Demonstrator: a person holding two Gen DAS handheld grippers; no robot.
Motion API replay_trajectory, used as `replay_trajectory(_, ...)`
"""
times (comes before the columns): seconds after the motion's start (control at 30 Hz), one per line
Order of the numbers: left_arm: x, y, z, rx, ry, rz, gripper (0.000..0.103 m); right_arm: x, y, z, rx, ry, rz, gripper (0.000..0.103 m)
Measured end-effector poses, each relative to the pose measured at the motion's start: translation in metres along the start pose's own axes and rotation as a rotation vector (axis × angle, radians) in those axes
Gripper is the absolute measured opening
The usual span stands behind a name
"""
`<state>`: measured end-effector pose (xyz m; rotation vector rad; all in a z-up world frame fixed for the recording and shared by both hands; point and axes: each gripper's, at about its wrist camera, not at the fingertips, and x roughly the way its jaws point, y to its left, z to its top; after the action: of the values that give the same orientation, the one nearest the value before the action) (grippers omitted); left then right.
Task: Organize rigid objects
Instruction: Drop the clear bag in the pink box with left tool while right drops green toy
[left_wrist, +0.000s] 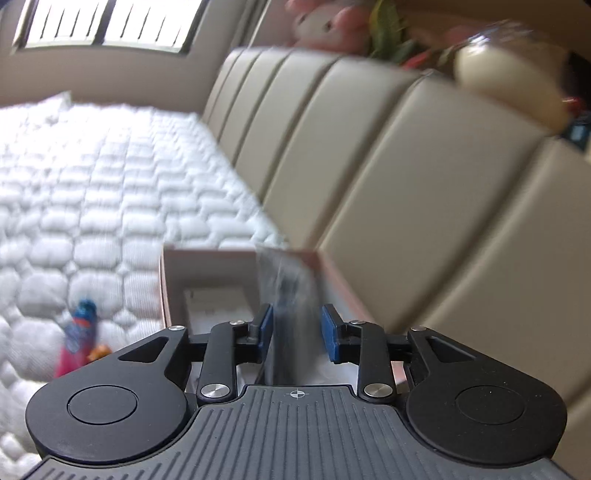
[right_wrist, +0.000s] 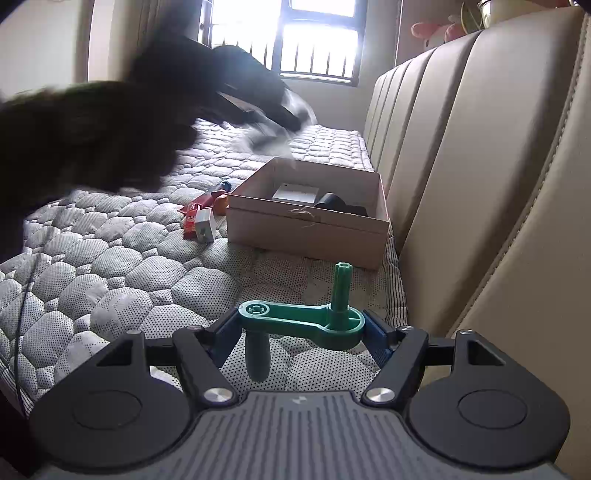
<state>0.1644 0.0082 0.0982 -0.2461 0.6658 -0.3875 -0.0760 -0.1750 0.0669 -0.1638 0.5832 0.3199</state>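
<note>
My left gripper (left_wrist: 297, 330) holds a clear plastic packet with a dark item inside (left_wrist: 286, 295) between its blue pads, above the open cardboard box (left_wrist: 207, 258). From the right wrist view the left gripper and packet (right_wrist: 275, 138) are blurred, over the box's far edge (right_wrist: 325, 168). My right gripper (right_wrist: 303, 326) is shut on a green plastic crank handle (right_wrist: 301, 321), held above the mattress in front of the box. The box holds a white card (right_wrist: 295, 194) and dark objects (right_wrist: 334, 203).
A red and blue packet (right_wrist: 201, 205), a small white box (right_wrist: 205, 225) and an orange item (right_wrist: 221, 203) lie left of the cardboard box on the quilted mattress (right_wrist: 129, 258). A beige padded headboard (right_wrist: 480, 166) runs along the right. Soft toys (left_wrist: 332, 22) sit on top.
</note>
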Motion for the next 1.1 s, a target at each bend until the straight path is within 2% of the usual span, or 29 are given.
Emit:
replay_trajectory(0.07, 0.006, 0.005, -0.007, -0.012, 0.003, 0.003, 0.031, 0.0, -0.001, -0.003, -0.001, 0.001, -0.005, 0.07)
replay_trajectory(0.17, -0.011, 0.02, -0.02, -0.045, -0.018, -0.01, 0.031, 0.006, -0.003, -0.009, -0.008, 0.019, -0.012, 0.07)
replay_trajectory(0.3, -0.058, 0.041, -0.051, -0.077, -0.065, -0.018, 0.031, 0.02, -0.009, -0.008, 0.019, 0.054, -0.013, 0.07)
replay_trajectory(0.4, -0.09, 0.054, -0.077, -0.056, -0.056, 0.006, 0.031, 0.031, -0.013, 0.005, 0.044, 0.048, -0.018, 0.071)
replay_trajectory(0.57, -0.121, 0.075, -0.106, 0.006, -0.004, 0.057, 0.031, 0.057, -0.024, 0.069, 0.106, -0.038, -0.04, 0.071)
replay_trajectory(0.7, -0.133, 0.098, -0.119, -0.031, 0.03, 0.09, 0.031, 0.092, -0.035, 0.143, 0.2, -0.147, -0.112, 0.071)
replay_trajectory(0.73, -0.137, 0.104, -0.121, -0.042, 0.036, 0.106, 0.031, 0.102, -0.037, 0.158, 0.216, -0.156, -0.128, 0.073)
replay_trajectory(0.77, -0.14, 0.108, -0.122, -0.054, 0.035, 0.118, 0.031, 0.111, -0.039, 0.17, 0.229, -0.155, -0.138, 0.084)
replay_trajectory(0.83, -0.145, 0.116, -0.124, -0.092, 0.02, 0.123, 0.031, 0.125, -0.042, 0.183, 0.259, -0.131, -0.177, 0.087)
replay_trajectory(0.93, -0.141, 0.125, -0.119, -0.162, 0.009, 0.105, 0.031, 0.12, -0.035, 0.169, 0.245, -0.132, -0.152, 0.087)
replay_trajectory(1.1, -0.113, 0.115, -0.095, -0.219, 0.012, 0.095, 0.031, 0.101, -0.003, 0.098, 0.083, -0.072, -0.135, 0.087)
